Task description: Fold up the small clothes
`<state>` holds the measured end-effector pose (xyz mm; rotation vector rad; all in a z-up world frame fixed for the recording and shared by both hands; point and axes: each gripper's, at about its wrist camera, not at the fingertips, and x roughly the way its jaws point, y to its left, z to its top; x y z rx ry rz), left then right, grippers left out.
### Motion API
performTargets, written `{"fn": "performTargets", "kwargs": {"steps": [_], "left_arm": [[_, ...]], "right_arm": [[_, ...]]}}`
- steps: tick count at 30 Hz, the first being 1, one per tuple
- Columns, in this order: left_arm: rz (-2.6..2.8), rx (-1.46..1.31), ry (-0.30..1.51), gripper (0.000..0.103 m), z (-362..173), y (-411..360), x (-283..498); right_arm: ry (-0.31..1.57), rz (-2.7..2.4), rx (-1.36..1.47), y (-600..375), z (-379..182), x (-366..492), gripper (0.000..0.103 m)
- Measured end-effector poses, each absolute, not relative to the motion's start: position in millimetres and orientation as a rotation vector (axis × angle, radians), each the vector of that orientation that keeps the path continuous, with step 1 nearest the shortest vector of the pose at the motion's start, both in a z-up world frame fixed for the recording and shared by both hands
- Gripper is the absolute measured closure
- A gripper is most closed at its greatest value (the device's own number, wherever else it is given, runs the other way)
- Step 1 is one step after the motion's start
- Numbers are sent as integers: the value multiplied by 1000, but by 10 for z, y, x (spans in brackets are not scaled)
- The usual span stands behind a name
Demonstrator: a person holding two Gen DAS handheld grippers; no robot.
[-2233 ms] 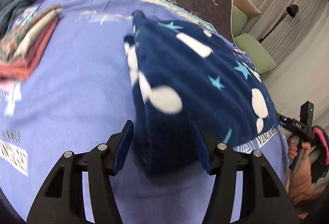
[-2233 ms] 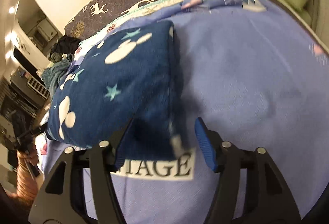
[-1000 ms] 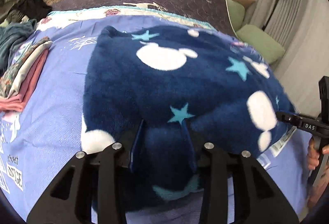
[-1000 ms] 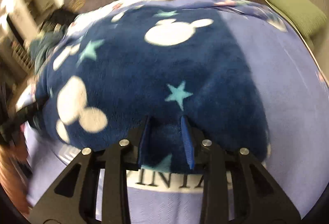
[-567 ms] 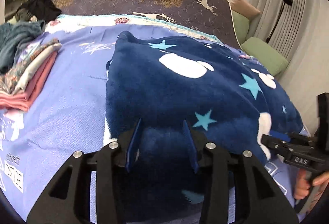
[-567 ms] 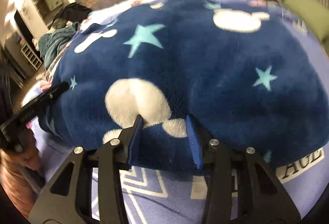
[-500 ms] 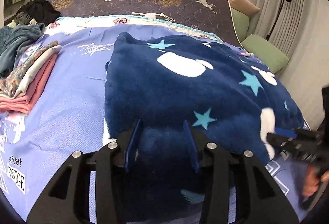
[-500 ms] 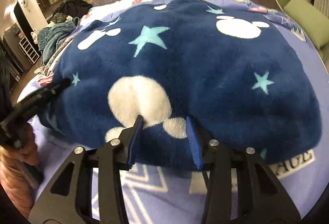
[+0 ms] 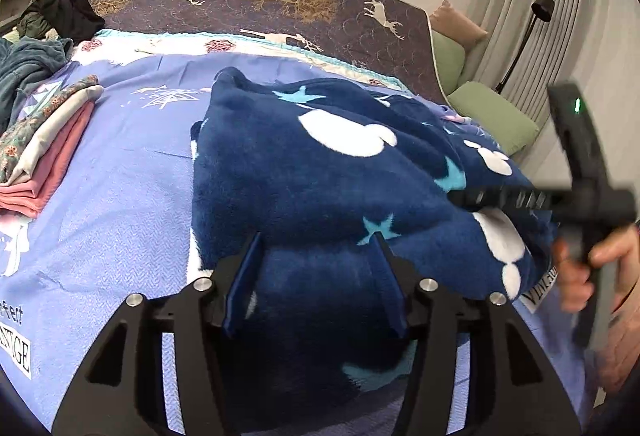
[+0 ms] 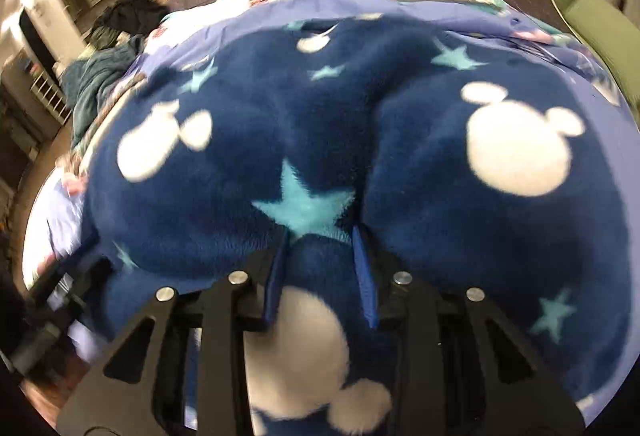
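Fleece [image 9: 304, 176] btwn both grippers' fingers [image 10: 362, 276]; left opening, right closing.

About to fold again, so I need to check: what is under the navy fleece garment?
The navy fleece garment lies on the printed blue bedsheet, which shows around it. Anything beneath its middle is covered and cannot be seen.

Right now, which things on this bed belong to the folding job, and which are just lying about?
In the job:
navy fleece garment
left gripper, opening
right gripper, closing on fleece
folded clothes stack

Lying about:
teal blanket heap
green cushions
black lamp
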<state>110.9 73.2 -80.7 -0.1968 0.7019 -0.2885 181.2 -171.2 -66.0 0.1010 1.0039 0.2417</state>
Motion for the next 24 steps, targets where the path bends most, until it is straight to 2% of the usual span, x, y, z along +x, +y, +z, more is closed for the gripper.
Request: {"fn": "performTargets", "kwargs": {"steps": [4, 5, 8, 9, 10, 15, 18, 20, 22, 24], "left_arm": [[-298, -199, 696, 44, -808, 737, 1106], [-299, -201, 695, 44, -808, 739, 1107], [-308, -215, 693, 44, -814, 754, 1097], [-314, -222, 691, 44, -816, 760, 1091], [-315, -228, 690, 44, -814, 767, 1091], [-324, -249, 690, 43, -818, 811, 1100], [-329, -255, 686, 43, -815, 818, 1090], [-330, -257, 686, 43, -819, 823, 1090], [-331, -258, 685, 43, -819, 827, 1091], [-338, -262, 682, 43, -816, 833, 1092]], "right_arm": [[855, 226, 5, -1520, -179, 2051, 69], [843, 227, 3, -1477, -139, 2185, 65], [943, 172, 24, -1416, -421, 2673, 63], [1062, 137, 18, -1419, -782, 2919, 62], [1061, 156, 9, -1406, -966, 3022, 61], [1052, 132, -75, -1271, -713, 3016, 61], [955, 182, -22, -1237, -381, 3013, 61], [891, 160, -33, -1193, -239, 3089, 54], [950, 127, -39, -1184, -449, 3397, 51], [1069, 122, -29, -1232, -947, 3689, 49]]}}
